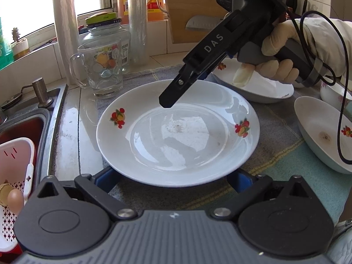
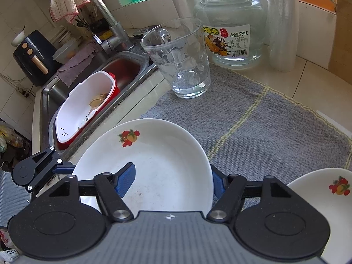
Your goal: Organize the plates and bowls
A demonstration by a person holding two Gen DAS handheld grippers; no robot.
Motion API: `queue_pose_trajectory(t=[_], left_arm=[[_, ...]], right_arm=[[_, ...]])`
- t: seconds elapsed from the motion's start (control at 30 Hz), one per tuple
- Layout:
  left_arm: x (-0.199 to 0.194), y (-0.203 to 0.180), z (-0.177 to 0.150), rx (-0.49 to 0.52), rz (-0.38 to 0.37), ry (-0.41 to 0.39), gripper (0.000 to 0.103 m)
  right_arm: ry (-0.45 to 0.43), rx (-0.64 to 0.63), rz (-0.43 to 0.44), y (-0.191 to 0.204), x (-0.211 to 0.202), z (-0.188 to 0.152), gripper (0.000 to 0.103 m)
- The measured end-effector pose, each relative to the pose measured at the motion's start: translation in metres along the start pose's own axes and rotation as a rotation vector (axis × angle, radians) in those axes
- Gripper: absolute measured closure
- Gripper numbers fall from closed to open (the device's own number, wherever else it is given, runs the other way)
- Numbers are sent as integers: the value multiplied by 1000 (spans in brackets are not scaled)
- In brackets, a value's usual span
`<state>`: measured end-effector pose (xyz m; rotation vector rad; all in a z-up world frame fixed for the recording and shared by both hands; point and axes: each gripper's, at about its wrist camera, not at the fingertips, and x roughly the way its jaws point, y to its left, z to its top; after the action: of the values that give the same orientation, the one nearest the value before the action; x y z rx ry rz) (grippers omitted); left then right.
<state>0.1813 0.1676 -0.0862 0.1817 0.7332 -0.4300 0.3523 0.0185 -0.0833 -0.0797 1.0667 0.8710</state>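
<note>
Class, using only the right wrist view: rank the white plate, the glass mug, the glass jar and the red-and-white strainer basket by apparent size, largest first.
1. White plate, though it sits nearest the camera.
2. Strainer basket and glass jar: too alike to rank.
3. Glass mug, smallest.

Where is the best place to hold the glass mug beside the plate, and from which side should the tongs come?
Grip the glass mug across its rim, coming from above. It stands upright with its mouth open, and the jar crowds it behind.
</note>
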Motion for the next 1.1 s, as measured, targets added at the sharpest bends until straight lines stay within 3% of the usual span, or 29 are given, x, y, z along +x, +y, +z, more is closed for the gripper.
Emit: queue_pose_trajectory(t=[0.17,0.37,0.7,1.1], left_arm=[[-5,0,-2,-37,-24,-2,2],[-16,-7,-2,-40,-3,-9,1],[-37,-27,-4,-86,41,-11,1],[-59,-65,-11,-210,123,-32,1]], right_arm=[[4,-41,-19,10,1,-1,10],[-39,-86,-60,22,-14,-2,0],[-93,-178,-113,53,-44,-22,0],[-203,-241,-218,91,-88,-91,0]])
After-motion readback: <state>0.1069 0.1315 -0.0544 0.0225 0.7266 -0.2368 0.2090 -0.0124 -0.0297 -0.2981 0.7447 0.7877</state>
